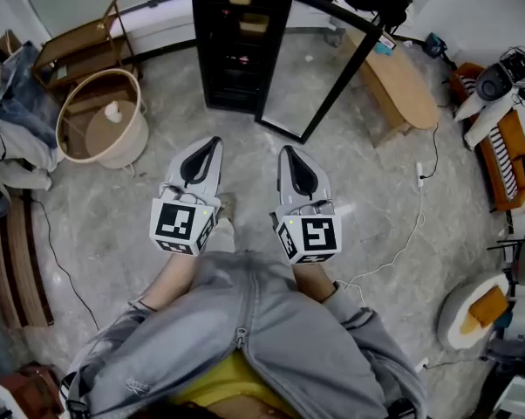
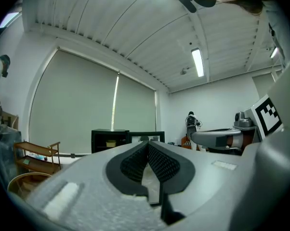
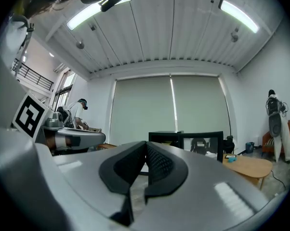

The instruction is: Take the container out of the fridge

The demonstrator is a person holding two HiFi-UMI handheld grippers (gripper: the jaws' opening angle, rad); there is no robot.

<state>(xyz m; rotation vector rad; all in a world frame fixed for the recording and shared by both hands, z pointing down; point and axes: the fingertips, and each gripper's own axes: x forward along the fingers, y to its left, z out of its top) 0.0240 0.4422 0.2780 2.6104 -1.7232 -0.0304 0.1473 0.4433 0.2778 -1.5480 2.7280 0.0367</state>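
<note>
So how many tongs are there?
2. The left tongs and the right tongs sit side by side, both shut and empty, pointing toward the open fridge.

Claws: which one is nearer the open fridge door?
The right claw; the open fridge door stands just ahead of it, the left claw further aside.

No word, number or brand name can be read anywhere. The only signs are black-and-white square markers (blocky coded patterns, not letters). They stand on the white marker cube (image 1: 182, 226) of the left hand-held gripper (image 1: 214, 141) and on the matching white cube (image 1: 308, 236) of the right hand-held gripper (image 1: 289, 150). One such marker shows again at the right of the left gripper view (image 2: 268, 114) and at the left of the right gripper view (image 3: 29, 114). A small print on the person's grey jacket (image 1: 138, 384) is too small to read.
</note>
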